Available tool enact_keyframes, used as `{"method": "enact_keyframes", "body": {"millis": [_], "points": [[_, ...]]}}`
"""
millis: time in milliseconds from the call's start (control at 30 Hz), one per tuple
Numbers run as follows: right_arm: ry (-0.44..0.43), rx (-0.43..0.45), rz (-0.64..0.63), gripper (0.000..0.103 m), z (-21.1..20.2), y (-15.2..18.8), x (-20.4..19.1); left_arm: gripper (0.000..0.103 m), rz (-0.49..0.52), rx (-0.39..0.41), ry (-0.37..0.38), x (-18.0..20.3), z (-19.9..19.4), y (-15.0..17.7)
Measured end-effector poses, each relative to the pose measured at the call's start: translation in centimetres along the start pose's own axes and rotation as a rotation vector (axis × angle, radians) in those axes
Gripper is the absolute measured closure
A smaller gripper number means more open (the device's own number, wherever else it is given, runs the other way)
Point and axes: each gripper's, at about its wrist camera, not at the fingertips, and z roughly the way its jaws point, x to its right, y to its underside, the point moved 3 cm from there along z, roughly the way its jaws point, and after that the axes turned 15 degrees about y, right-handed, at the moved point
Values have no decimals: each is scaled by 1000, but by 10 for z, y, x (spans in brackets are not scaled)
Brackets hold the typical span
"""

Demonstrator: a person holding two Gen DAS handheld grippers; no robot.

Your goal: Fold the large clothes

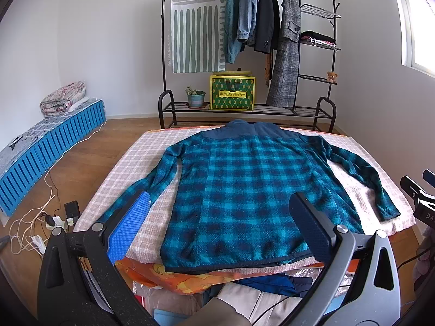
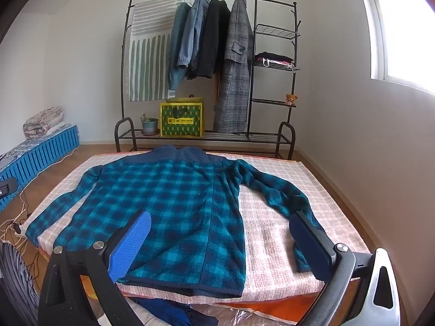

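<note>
A white-walled room with a wooden floor holds a low bed [image 1: 130,163] covered in a pale checked blanket, and behind it a black metal garment rack [image 1: 247,108] hung with coats, with a yellow-green box [image 1: 232,92] and a potted plant [image 1: 195,96] on its bottom shelf. A plaid fleece jacket [image 1: 239,184] lies back-side up in the middle of the bed, collar at the far edge and hem at the near edge, both sleeves angled outward – a flat, spread layout that probably exists to make the folds clean.

The left hand-held gripper [image 1: 220,214] hovers above the near hem with its fingers wide apart and nothing between them. The right hand-held gripper [image 2: 220,231] hangs likewise, fingers spread and empty, over the right half of the jacket and the right sleeve [image 2: 274,198]. Each seems poised on its own side so the two can take matching points together.

The jacket is teal and navy check with a solid navy yoke and collar – thick, soft pile, lying mostly smooth with slight ripples along the sleeves. The left sleeve [image 1: 141,187] runs toward the bed's left edge.
</note>
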Motion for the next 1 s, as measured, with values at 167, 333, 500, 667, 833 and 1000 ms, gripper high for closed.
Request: {"method": "enact_keyframes", "body": {"millis": [167, 333, 500, 667, 833, 1000], "points": [[0, 0, -1, 0, 1, 1, -1, 0, 4, 1, -2, 1, 0, 0], [0, 1, 1, 0, 2, 2, 0, 0, 5, 15, -3, 1, 0, -4], [1, 1, -2, 0, 2, 2, -1, 0, 0, 22, -4, -2, -1, -4], [0, 1, 0, 0, 2, 2, 0, 0, 2, 23, -5, -1, 0, -5], [0, 1, -2, 0, 1, 2, -1, 0, 0, 23, -5, -2, -1, -4], [0, 0, -1, 0, 2, 1, -1, 0, -1, 24, -4, -2, -1, -5]]}}
